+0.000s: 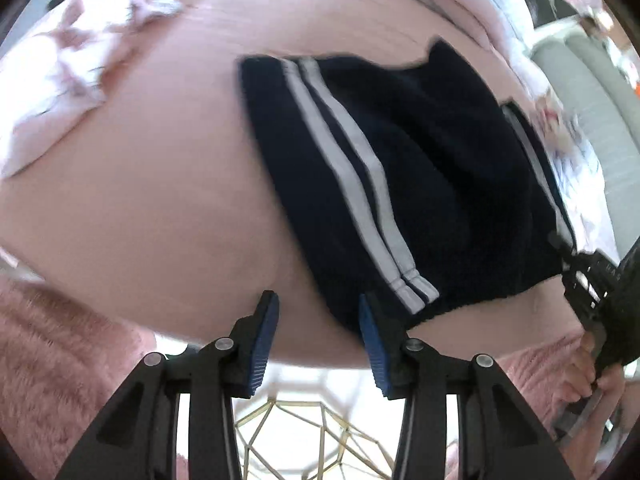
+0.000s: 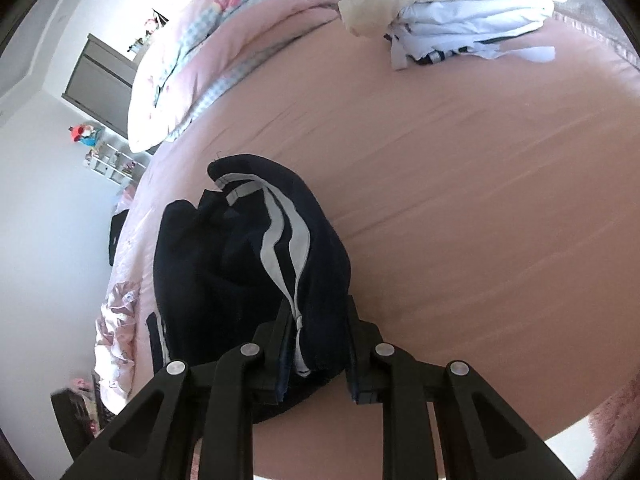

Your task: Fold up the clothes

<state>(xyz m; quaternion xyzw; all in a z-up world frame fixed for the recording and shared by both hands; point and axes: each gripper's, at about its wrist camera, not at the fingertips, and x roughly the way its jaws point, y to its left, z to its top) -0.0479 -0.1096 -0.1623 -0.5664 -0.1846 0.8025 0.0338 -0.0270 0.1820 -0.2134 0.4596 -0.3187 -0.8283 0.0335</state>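
On the pink bed (image 2: 480,200) lie dark shorts (image 2: 248,264). Right claw (image 2: 316,344) clamped on their near hem; left claw (image 1: 316,320) apart, empty beside them. Risk: one-sided lift may bunch the fabric.

Both tools are matte black plastic; the left gripper (image 1: 318,312) carries ribbed blue pads (image 1: 264,344) on its fingertips, and round silver pivot pins dot its linkage arms. The right gripper (image 2: 316,344) has the same triangular cut-outs and silver pins; its fingers look plain black.
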